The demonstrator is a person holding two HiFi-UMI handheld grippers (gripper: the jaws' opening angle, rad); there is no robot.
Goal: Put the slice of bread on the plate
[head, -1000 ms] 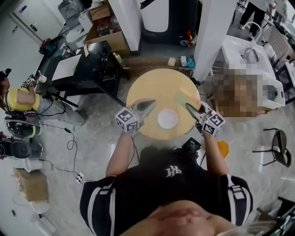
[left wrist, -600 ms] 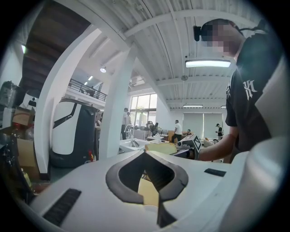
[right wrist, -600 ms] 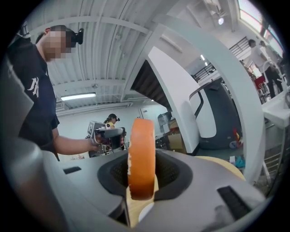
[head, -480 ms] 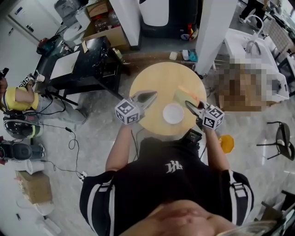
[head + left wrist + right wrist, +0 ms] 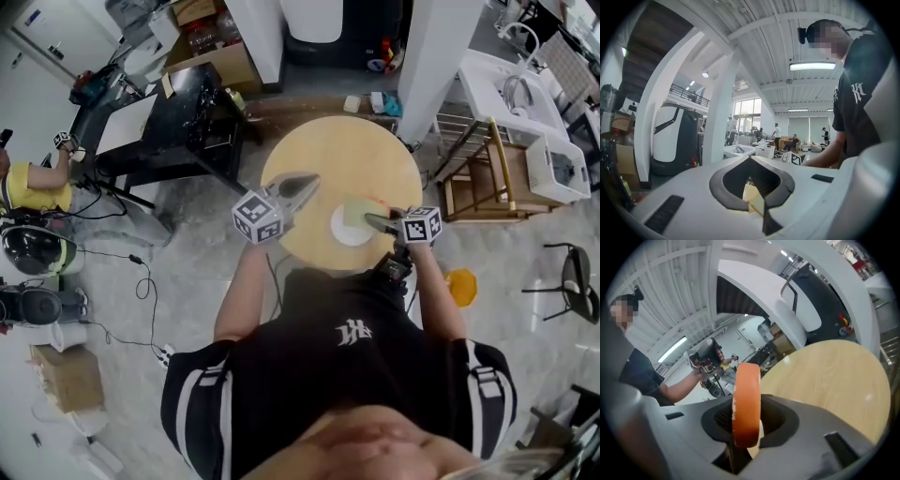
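A white plate [image 5: 343,232] lies near the front edge of a round wooden table [image 5: 342,155]. My right gripper [image 5: 373,221] is shut on the slice of bread [image 5: 357,210], a pale square with an orange crust. The slice hangs over the plate's right part; I cannot tell whether it touches. In the right gripper view the slice [image 5: 746,399] stands edge-on between the jaws of the right gripper [image 5: 747,430], with the table [image 5: 834,376] beyond. My left gripper [image 5: 302,187] hovers over the table's left side, left of the plate, shut and holding nothing; the left gripper [image 5: 757,199] also shows in its own view.
A black desk [image 5: 178,122] stands at the back left, with white pillars [image 5: 427,56] behind the table. A wooden rack [image 5: 487,178] and white bins [image 5: 558,169] are at the right. An orange object [image 5: 461,286] and cables [image 5: 141,281] lie on the floor.
My right gripper has come down and to the left with the bread, from the table's right edge to over the plate, and its wrist has rolled. The left gripper has hardly shifted.
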